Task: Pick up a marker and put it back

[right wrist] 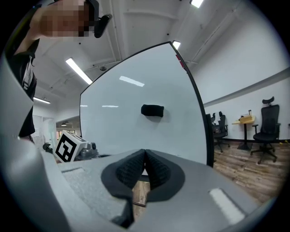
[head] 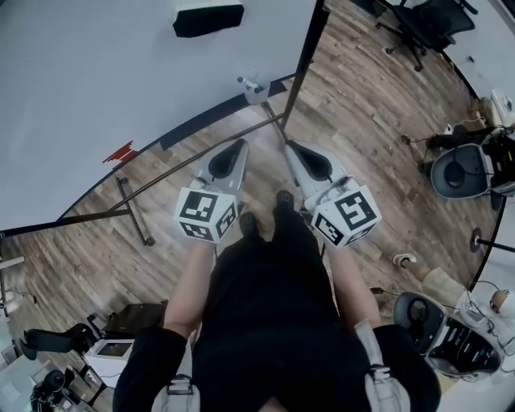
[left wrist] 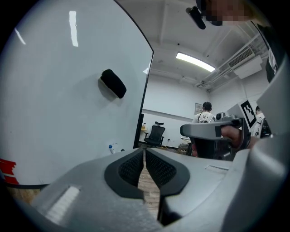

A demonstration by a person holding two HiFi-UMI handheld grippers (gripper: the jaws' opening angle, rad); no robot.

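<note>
A marker with a blue cap [head: 249, 83] stands in a small clear holder [head: 256, 93] at the whiteboard's [head: 105, 88] lower edge; the left gripper view shows the marker [left wrist: 111, 147] small and far off. A black eraser [head: 208, 18] sticks to the board. My left gripper [head: 241, 145] and right gripper [head: 291, 147] are held side by side over the wooden floor, short of the holder. In each gripper's own view the jaws meet with nothing between them: the left gripper [left wrist: 144, 152] and the right gripper [right wrist: 144, 152] are both shut and empty.
The whiteboard's black stand legs [head: 133, 211] run across the floor in front of me. An office chair [head: 426, 24] stands at the far right, with cables and equipment [head: 467, 169] along the right side. A person [left wrist: 206, 115] stands in the background.
</note>
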